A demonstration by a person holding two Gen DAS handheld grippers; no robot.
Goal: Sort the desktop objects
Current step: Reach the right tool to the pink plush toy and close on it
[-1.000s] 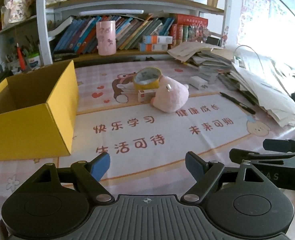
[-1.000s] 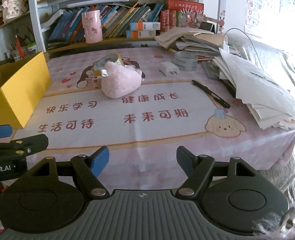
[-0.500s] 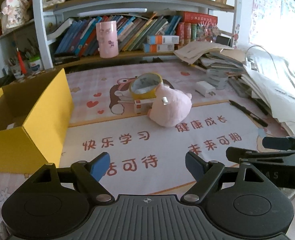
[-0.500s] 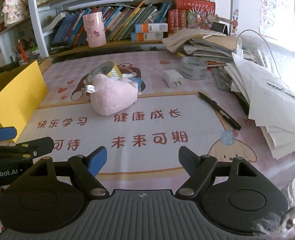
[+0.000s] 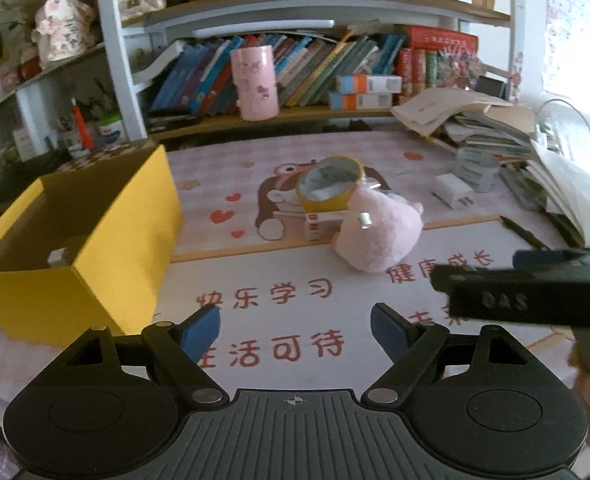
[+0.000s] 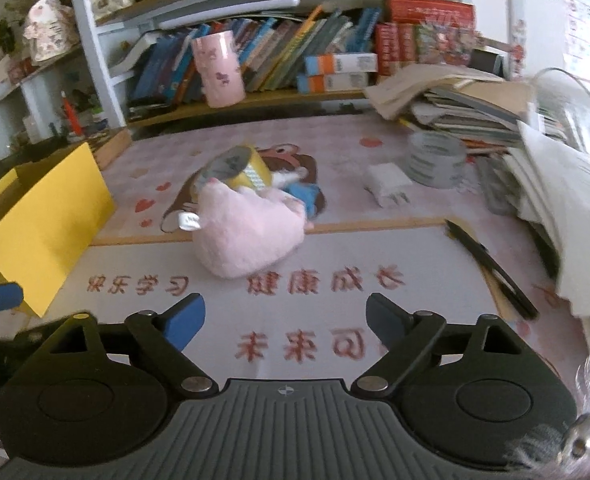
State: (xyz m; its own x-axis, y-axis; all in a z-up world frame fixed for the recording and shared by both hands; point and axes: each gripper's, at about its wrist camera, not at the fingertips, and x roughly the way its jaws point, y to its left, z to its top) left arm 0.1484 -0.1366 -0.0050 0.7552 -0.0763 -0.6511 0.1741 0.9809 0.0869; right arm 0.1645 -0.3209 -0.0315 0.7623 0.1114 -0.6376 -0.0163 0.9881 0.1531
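My left gripper [image 5: 295,330] stands wide with nothing between its fingers; my right gripper [image 6: 285,320] has its jaws opening, empty too. Both point at the pink plush toy [image 6: 247,232] lying on the pink desk mat [image 6: 335,248]. Just behind the toy — touching it — leans a yellow tape roll [image 5: 329,186]. Well left of the toy stands the yellow box [image 5: 75,240]; to its right lie a white charger [image 6: 389,190] and a black pen [image 6: 491,268].

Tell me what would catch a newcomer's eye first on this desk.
The pink plush toy in the middle of the desk mat, with a yellow tape roll leaning right behind it. Next, the open yellow box at the mat's left edge, and the sliding heap of papers and books on the right.
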